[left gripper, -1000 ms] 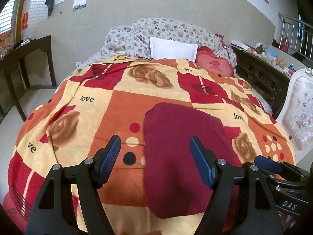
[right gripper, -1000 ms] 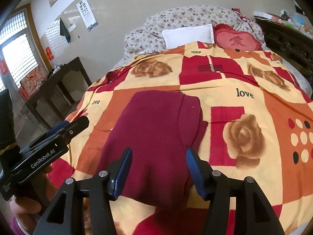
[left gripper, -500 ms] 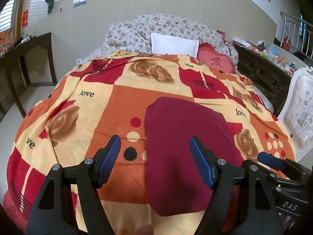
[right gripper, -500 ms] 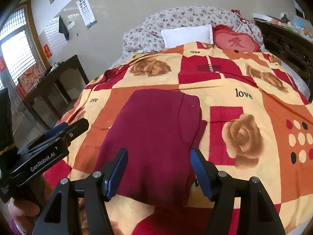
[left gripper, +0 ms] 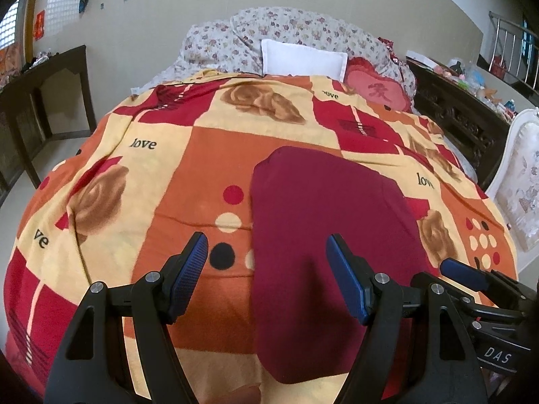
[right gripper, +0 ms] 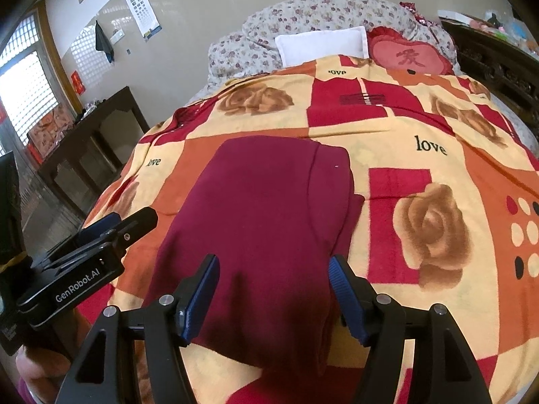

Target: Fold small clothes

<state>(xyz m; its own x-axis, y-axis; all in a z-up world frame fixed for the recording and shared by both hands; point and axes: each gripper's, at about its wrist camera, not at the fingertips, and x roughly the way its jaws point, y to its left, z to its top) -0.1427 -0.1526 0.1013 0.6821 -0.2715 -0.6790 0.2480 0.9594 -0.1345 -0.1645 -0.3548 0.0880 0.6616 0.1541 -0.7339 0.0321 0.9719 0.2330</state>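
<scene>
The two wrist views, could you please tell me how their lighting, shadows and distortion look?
Left wrist view: strong fisheye bulge in the blanket, even light, dark corners, a soft shadow on the maroon garment near the left gripper. Right wrist view: the same curving, a washed-out window, a deeper shadow on the garment between the right gripper's open jaws.

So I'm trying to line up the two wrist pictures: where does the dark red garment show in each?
Left wrist: the dark red garment lies right of centre on the blanket, running down between the open fingers.
Right wrist: the garment lies at centre, left of the brown rose.
Shared landmark: the white pillow at the head of the bed.
</scene>
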